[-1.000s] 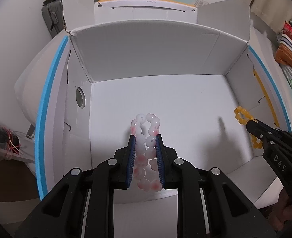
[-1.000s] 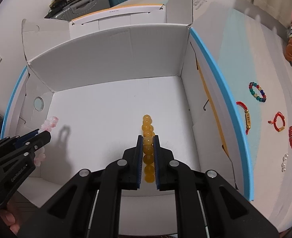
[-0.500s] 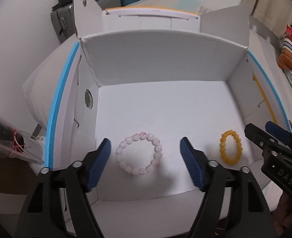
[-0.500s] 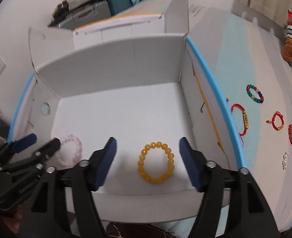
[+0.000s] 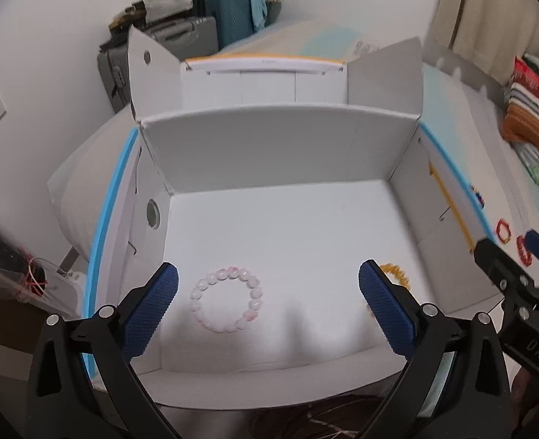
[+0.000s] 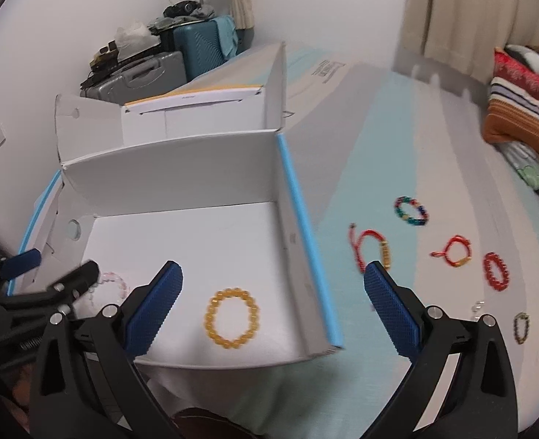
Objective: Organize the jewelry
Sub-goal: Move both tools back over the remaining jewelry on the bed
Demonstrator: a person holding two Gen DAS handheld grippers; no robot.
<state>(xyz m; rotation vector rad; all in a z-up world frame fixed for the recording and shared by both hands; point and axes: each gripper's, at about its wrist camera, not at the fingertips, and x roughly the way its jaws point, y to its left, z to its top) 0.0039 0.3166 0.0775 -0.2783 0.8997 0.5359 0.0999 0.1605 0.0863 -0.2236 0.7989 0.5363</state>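
Both claws opening wide, nothing between the pads: left gripper [image 5: 268,305] over the pink bead bracelet [image 5: 226,299], lower centre of the left wrist view, flat on the floor of the white box [image 5: 276,139]; right gripper [image 6: 272,301] above the amber bead bracelet [image 6: 232,317], lower centre of the right wrist view, also loose on the box floor. Outside the box, right half of that view: multicoloured bracelet [image 6: 411,211], red cord bracelet [image 6: 370,247], red bead bracelet [image 6: 495,270] — all waiting on the pale blue cloth [image 6: 379,153]. Probably light, floppy strands of hard, smooth beads; likely to slip or roll. Best pinched across one side of the loop, squarely on a bead or two — gently.
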